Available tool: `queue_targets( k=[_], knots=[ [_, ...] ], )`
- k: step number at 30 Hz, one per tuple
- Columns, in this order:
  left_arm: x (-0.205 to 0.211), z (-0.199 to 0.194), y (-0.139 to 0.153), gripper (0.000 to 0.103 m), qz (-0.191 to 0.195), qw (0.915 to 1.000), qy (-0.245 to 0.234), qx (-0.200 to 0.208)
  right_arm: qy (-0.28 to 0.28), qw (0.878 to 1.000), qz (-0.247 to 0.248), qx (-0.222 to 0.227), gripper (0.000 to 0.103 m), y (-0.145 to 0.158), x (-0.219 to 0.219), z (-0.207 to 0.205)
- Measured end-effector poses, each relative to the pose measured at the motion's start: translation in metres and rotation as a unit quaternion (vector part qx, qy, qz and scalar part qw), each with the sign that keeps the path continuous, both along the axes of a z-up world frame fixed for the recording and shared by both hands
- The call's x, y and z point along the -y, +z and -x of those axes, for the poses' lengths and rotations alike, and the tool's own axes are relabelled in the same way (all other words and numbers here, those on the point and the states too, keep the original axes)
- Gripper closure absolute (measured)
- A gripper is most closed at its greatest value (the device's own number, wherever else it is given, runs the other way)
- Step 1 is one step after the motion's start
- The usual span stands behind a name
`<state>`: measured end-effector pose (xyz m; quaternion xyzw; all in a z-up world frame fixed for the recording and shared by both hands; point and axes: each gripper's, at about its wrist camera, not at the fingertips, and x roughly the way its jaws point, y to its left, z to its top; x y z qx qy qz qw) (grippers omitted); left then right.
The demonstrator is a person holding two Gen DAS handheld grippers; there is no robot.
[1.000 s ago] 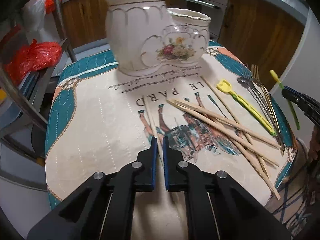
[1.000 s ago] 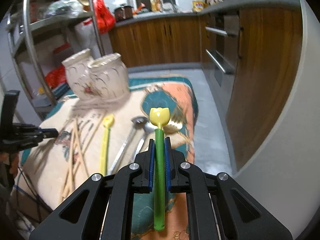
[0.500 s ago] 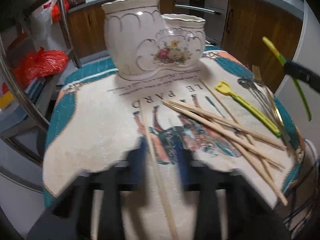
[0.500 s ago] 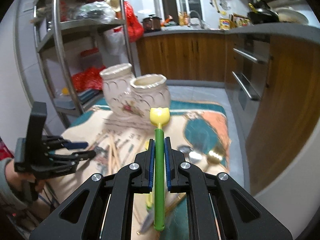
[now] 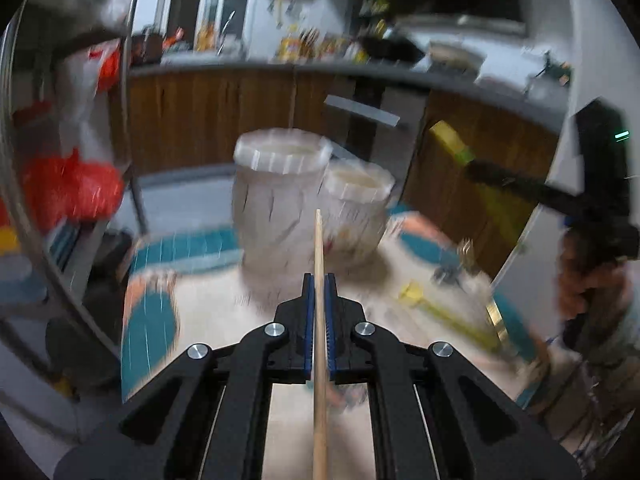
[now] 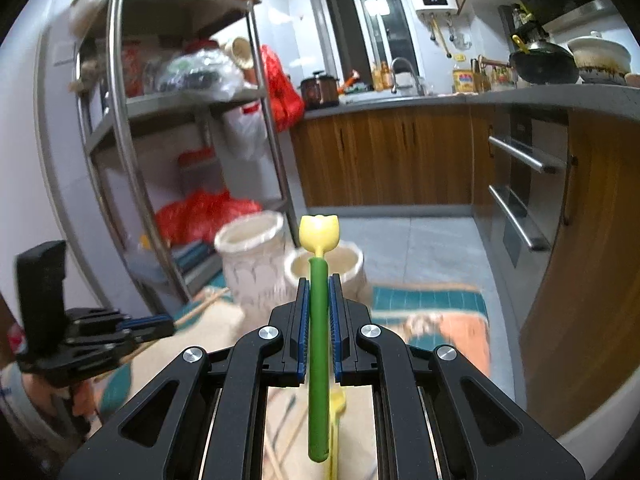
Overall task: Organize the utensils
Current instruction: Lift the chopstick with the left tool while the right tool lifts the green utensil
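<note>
Chopstick (image 5: 319, 280) sits clamped in our left gripper (image 5: 319, 284), its tip pointing up toward the two cream holders (image 5: 280, 200) on the table (image 5: 208, 312). Our right gripper (image 6: 319, 284) pinches a green utensil (image 6: 319, 320), its yellow tulip head above the smaller holder (image 6: 348, 268).

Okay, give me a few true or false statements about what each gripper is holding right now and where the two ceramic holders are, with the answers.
1. The left gripper is shut on a wooden chopstick. True.
2. The right gripper is open and holds nothing. False: it is shut on the green utensil with a yellow tulip-shaped tip.
3. The two ceramic holders stand side by side on the table. True.
4. The chopstick already stands inside a holder. False: it is still in the gripper, short of the holders.
</note>
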<state>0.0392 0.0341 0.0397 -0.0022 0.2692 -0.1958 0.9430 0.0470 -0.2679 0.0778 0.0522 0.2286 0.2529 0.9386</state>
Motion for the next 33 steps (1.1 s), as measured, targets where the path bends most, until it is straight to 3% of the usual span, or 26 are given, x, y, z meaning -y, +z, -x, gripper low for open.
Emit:
queue_targets(
  k=[4,8,14,17,26,30,33],
  knots=[
    [0.002,-0.014,0.035,0.098,0.012,0.9985,-0.007,0.053,-0.003,1.000,-0.021,0.011,0.093,0.012,-0.005,-0.024],
    [-0.001,-0.060,0.055,0.098,0.061,0.9952,-0.014,0.075,-0.004,0.999,-0.049,0.005,0.093,0.015,-0.018,-0.061],
    [-0.015,-0.143,0.057,0.098,0.165,0.9830,0.000,0.079,-0.018,0.993,-0.110,-0.038,0.093,0.002,-0.023,-0.116],
    [-0.017,-0.162,0.055,0.098,0.189,0.9787,0.008,0.080,-0.026,0.990,-0.128,-0.049,0.093,-0.005,-0.025,-0.132],
    [0.002,-0.181,0.042,0.098,0.156,0.9773,0.035,0.140,-0.052,0.991,-0.117,-0.043,0.093,-0.029,-0.037,-0.152],
    [0.009,-0.175,0.040,0.098,0.122,0.9798,0.040,0.153,-0.053,0.992,-0.106,-0.036,0.093,-0.034,-0.041,-0.150],
    [0.010,-0.178,0.036,0.098,0.129,0.9809,0.029,0.143,-0.051,0.992,-0.106,-0.038,0.093,-0.040,-0.042,-0.150]
  ],
)
